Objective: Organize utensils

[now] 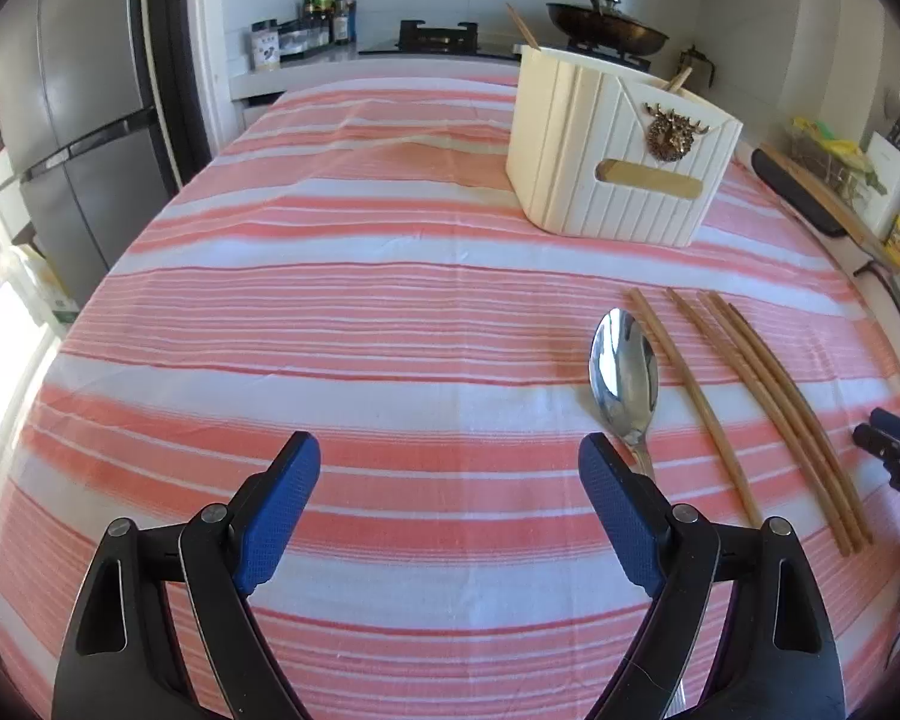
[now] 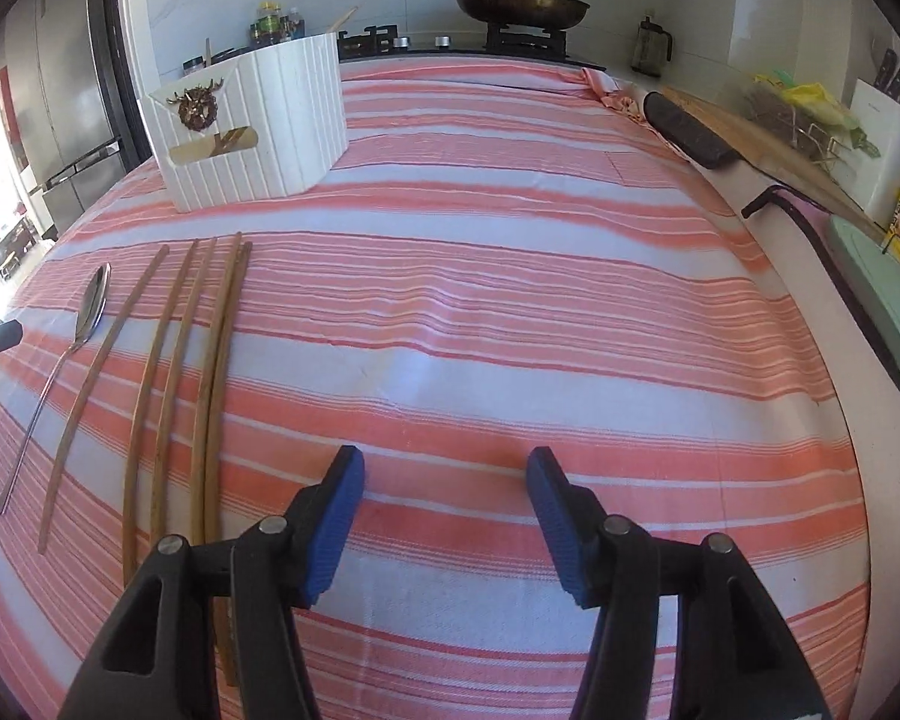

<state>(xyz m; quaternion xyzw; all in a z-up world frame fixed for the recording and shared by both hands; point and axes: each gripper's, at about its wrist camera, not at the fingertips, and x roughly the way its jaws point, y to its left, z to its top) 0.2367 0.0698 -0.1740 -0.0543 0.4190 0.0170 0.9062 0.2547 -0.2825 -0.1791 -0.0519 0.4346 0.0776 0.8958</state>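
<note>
My left claw (image 1: pixel 449 457) stands wide, its blue pads (image 1: pixel 621 516) clear of everything, nothing between them, and it hangs over the striped cloth (image 1: pixel 342 312) that covers the desk. My right claw (image 2: pixel 445 471) stands about half spread, also empty, over bare cloth to the right of the utensils. A steel spoon (image 1: pixel 624 372) lies flat on the cloth, bowl toward the far end, its handle running back beside the right pad of my left claw; I cannot tell whether handle and pad touch. To the right of the spoon lie the wooden chopsticks (image 2: pixel 150 396): from the right wrist view I count five, one alone next to the spoon, then two close together, then two touching or nearly so, whose near ends pass under the left finger of my right claw. All lie roughly parallel, tips toward the far end. Beyond them stands a white ribbed utensil holder (image 1: pixel 615 150) with a gold stag emblem (image 1: pixel 669 132) and a slot in its front; chopstick ends stick up from it. Behind the desk, a lidded pan (image 2: pixel 519 3) sits on the stove.
</note>
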